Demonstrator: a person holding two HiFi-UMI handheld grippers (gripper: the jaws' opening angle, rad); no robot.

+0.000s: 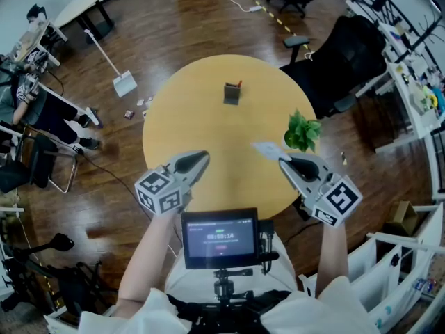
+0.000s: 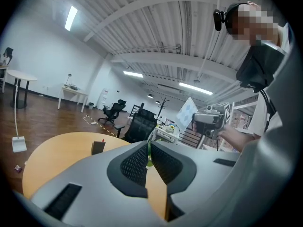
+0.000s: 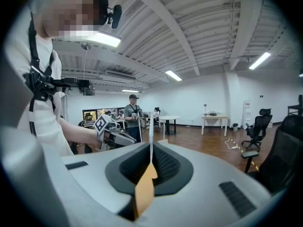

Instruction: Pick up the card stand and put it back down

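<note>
Over the table (image 1: pixel 182 120), right gripper (image 1: pixel 281 161) tight on card stand (image 1: pixel 267 149), plant (image 1: pixel 303 131) beside; left gripper (image 1: pixel 205 156) closed.

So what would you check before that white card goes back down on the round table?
1. Right gripper fingers shut on the thin white card stand: ok.
2. Bare patch of round yellow wooden table beneath it: ok.
3. Small green leafy plant clear of the stand: not ok, close beside it.
4. Small dark box far from it: ok.
5. Left gripper shut, empty, aside: ok.
6. Stand held level: cannot tell.
</note>
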